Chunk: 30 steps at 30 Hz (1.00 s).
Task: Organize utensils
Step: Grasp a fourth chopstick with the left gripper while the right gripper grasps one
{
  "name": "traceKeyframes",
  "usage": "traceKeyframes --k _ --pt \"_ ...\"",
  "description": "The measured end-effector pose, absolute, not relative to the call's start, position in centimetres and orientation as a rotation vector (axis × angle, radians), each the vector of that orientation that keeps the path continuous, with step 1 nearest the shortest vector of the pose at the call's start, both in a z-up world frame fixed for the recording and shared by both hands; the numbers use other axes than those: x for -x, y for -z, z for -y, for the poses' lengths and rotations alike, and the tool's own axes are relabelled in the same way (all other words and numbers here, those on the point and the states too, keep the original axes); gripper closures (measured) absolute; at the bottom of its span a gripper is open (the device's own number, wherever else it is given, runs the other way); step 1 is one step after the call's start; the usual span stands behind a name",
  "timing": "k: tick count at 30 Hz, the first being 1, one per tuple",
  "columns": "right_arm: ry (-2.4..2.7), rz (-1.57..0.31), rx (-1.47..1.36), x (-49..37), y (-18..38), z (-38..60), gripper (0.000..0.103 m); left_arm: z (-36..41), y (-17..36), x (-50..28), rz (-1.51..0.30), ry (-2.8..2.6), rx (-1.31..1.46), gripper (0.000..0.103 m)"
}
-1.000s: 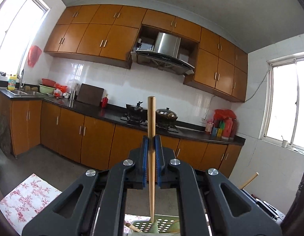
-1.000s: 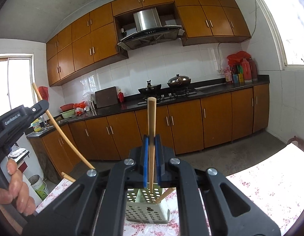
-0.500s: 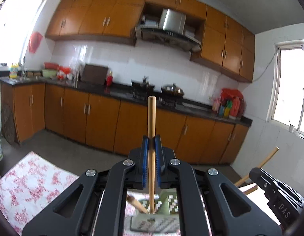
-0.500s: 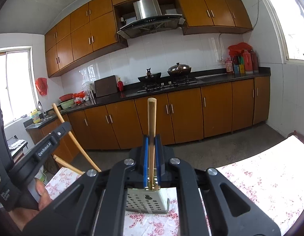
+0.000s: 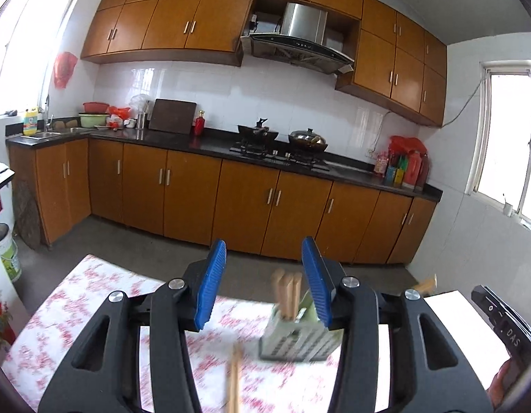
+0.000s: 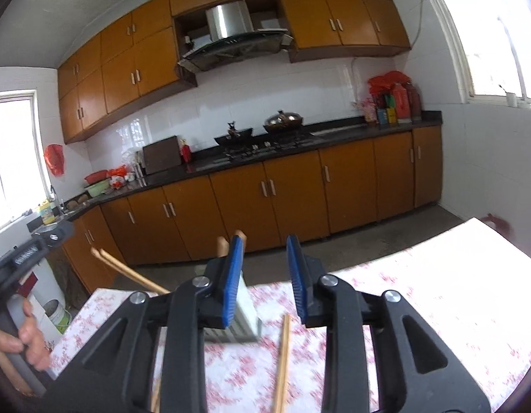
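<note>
A pale green perforated utensil holder stands on the floral tablecloth with several wooden chopsticks upright in it. My left gripper is open and empty, above and just left of the holder. A loose chopstick lies on the cloth below it. In the right wrist view the holder sits behind my left finger, with chopsticks sticking out to the left. My right gripper is open and empty. A loose chopstick lies on the cloth under it.
The table has a red-and-white floral cloth. The other hand-held gripper shows at the right edge in the left wrist view and at the left edge in the right wrist view. Kitchen cabinets stand beyond the table.
Both grippers were shut on a chopstick held upright over the holder. Both have now opened and the chopsticks have left the jaws. Both views have tilted down and shifted.
</note>
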State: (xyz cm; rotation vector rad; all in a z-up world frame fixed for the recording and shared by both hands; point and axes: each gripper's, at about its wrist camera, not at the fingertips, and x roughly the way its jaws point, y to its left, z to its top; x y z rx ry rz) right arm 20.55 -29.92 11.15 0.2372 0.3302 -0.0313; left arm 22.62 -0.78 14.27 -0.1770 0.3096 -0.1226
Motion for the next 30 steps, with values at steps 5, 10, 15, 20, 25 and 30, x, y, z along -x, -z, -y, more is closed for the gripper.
traceKeyframes --k 5,10,15,20,25,30 --pt "0.069 -0.534 -0.239 -19.7 -5.0 31.6 0.076 -1.3 -10.6 -20.6 -0.414 0.097 0.122 0.056" --pt "0.009 -0.773 -0.274 -21.3 2.5 30.4 0.086 -2.6 -3.9 -21.2 -0.600 0.080 0.057 0.056" --pt "-0.020 -0.876 -0.248 -22.6 6.8 28.0 0.087 -3.7 0.7 -21.2 -0.732 0.073 0.093 0.056" --pt "-0.010 -0.915 -0.236 -23.4 8.3 27.3 0.089 -3.9 3.1 -20.5 -0.768 0.090 0.094 0.056" --pt "-0.002 -0.912 -0.198 -23.7 8.3 27.2 0.089 -2.9 3.8 -20.7 -0.783 0.120 0.075 0.056" --pt "-0.021 -0.924 -0.207 -24.0 8.7 27.2 0.089 -2.1 4.3 -20.8 -0.797 0.139 0.073 0.056"
